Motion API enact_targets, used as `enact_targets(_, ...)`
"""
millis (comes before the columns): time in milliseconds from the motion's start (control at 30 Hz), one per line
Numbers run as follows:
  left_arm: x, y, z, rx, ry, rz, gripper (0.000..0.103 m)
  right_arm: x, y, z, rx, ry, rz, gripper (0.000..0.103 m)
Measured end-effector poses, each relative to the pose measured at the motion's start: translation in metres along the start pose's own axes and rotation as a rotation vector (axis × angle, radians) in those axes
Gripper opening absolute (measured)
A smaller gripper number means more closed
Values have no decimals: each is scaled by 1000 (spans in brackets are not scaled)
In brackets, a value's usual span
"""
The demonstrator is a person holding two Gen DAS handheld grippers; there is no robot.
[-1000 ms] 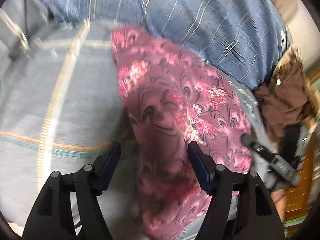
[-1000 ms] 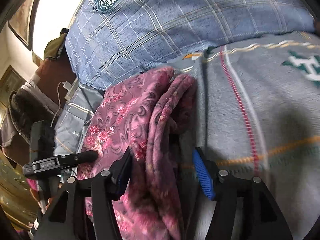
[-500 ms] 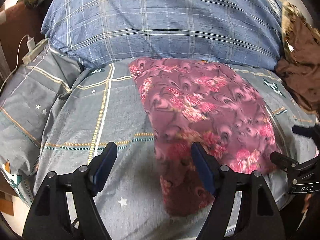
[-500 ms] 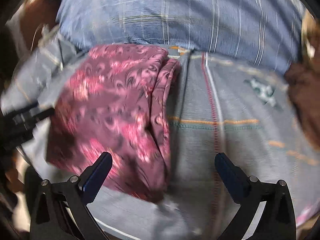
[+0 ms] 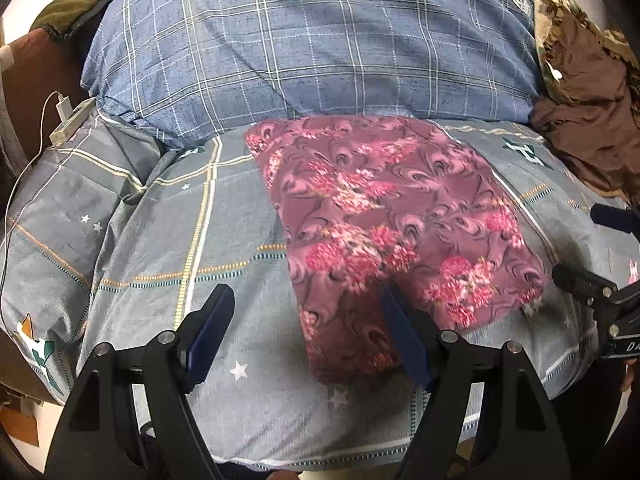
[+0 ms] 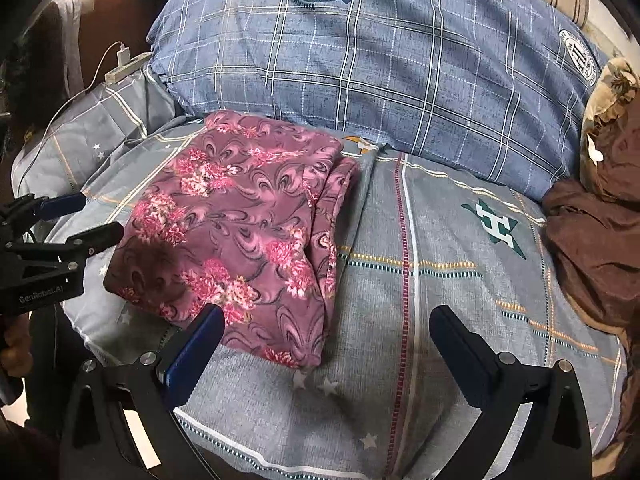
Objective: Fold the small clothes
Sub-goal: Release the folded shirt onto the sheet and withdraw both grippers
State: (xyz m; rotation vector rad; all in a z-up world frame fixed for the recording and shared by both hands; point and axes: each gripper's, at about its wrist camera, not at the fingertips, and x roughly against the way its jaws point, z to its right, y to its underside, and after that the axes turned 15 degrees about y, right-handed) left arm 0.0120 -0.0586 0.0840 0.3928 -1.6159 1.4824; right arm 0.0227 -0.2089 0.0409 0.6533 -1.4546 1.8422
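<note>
Garment: the folded mauve cloth with pink flowers (image 5: 396, 224) lies flat on the grey checked bedcover (image 5: 168, 240), its layered edges toward 3 o'clock in your right view.
Left claw (image 5: 308, 336): your fingers are spread, holding nothing, at the cloth's 7 o'clock corner.
Right claw (image 6: 326, 344): spread wide, holding nothing, near the cloth's 5 o'clock corner.
Behind: the blue plaid pillow (image 6: 380, 52) sits at 12 o'clock.
</note>
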Motion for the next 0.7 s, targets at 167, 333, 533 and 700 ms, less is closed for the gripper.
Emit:
enact_targets(167, -2, 4, 7, -13, 32, -21, 76, 2, 5, 7, -23, 5, -6, 103)
enact_targets(333, -3, 6, 14, -29, 62, -27, 76, 0, 8, 12, -49, 0, -22, 103)
enact_targets(533, 8, -4, 18, -42, 90, 19, 76, -2, 6, 15, -66, 7, -32, 103)
enact_targets(700, 9, -4, 18, -60, 62, 17, 76, -3, 6, 18, -74, 15, -38, 103)
